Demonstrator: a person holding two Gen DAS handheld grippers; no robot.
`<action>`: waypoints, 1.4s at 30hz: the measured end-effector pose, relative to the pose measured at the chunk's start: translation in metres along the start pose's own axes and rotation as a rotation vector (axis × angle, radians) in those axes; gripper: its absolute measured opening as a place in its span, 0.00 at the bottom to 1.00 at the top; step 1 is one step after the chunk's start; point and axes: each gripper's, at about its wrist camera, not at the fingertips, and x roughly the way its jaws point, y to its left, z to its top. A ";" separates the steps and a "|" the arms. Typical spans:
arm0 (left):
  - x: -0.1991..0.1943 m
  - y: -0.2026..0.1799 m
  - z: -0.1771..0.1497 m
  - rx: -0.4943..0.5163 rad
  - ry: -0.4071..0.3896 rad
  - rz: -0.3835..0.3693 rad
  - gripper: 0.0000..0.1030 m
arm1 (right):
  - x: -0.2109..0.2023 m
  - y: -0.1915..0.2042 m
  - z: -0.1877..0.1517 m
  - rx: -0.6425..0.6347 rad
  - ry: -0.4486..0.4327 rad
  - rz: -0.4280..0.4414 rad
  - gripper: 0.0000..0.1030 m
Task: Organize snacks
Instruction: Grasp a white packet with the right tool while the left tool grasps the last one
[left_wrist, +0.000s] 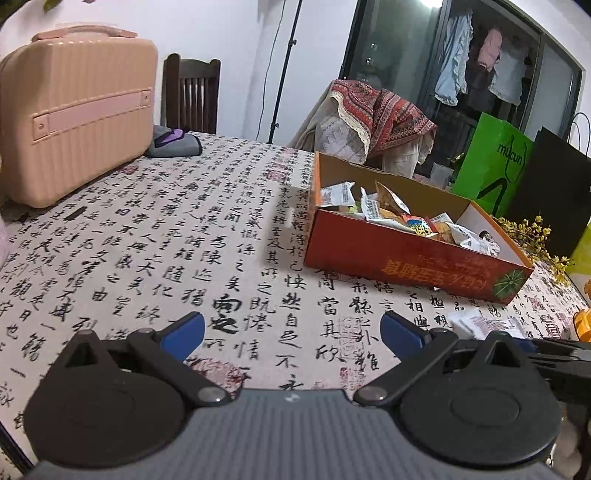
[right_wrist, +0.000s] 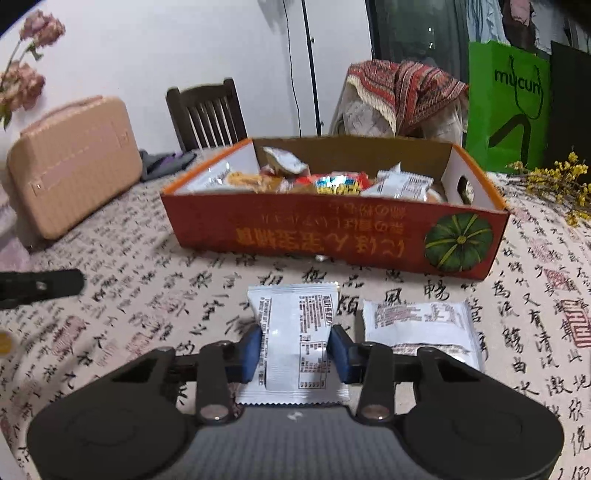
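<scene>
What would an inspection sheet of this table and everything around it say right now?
Surface: calligraphy tablecloth covers the table.
Job's things: red box holds assorted snacks; white packet is gripped; second white packet lies beside it.
Clutter: pink case, grey pouch, yellow flowers.
Grippers: left gripper is open and empty; right gripper is shut on the white packet.
Cables: one runs down the light stand.
Surroundings: wooden chair, green bag, hanging laundry.
</scene>
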 end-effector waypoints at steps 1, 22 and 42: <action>0.002 -0.002 0.000 0.002 0.005 -0.003 1.00 | -0.005 -0.002 0.001 0.004 -0.012 0.005 0.38; 0.054 -0.116 0.000 0.148 0.132 -0.118 1.00 | -0.070 -0.106 -0.009 0.134 -0.205 -0.136 0.38; 0.103 -0.233 -0.011 0.202 0.223 -0.108 1.00 | -0.074 -0.146 -0.012 0.170 -0.362 -0.168 0.38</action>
